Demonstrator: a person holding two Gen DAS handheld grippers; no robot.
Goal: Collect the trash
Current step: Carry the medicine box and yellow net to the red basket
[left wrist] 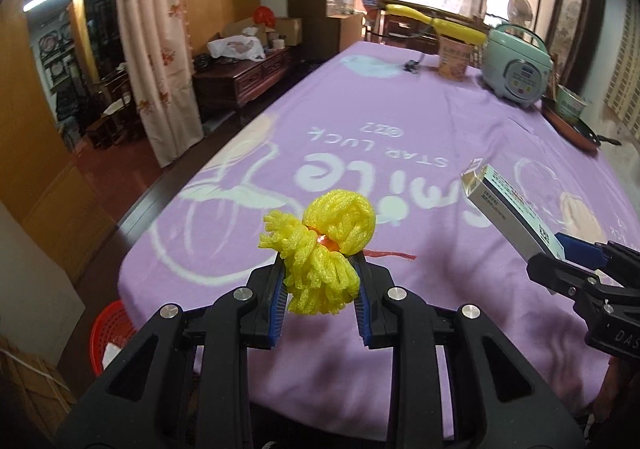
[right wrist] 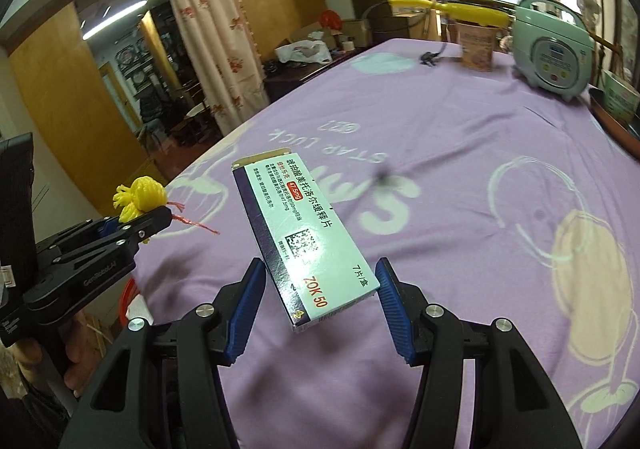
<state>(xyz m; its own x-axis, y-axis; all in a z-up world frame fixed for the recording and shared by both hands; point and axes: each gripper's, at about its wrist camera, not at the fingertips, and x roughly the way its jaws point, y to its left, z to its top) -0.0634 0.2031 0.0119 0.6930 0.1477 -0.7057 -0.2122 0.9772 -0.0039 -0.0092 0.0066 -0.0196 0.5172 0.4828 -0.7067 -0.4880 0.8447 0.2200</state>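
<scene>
Two hand-held tools hang above a bench draped in a purple cloth (left wrist: 400, 137) printed with white lettering. The left tool (left wrist: 320, 269) is clamped on a bundle of yellow foam netting (left wrist: 320, 245), a red string (left wrist: 394, 255) trailing from the bundle toward the bench's near edge. The right tool (right wrist: 320, 289) carries a pale green medicine box (right wrist: 304, 233) lifted off the cloth, one end between its blue pads (right wrist: 390, 301) and the other end angled up and away; the pads stand at the box's sides, gripping it. In the left wrist view the same box (left wrist: 508, 213) juts in from the right. Along the bench's far edge stand a light green rice cooker (left wrist: 516, 65), a paper cup (left wrist: 454, 59) and a small black clip (left wrist: 410, 67); a dark pan (left wrist: 572, 125) holding a bowl sits at the right edge. A red basket (left wrist: 110, 333) stands on the floor off the bench's near left corner.
</scene>
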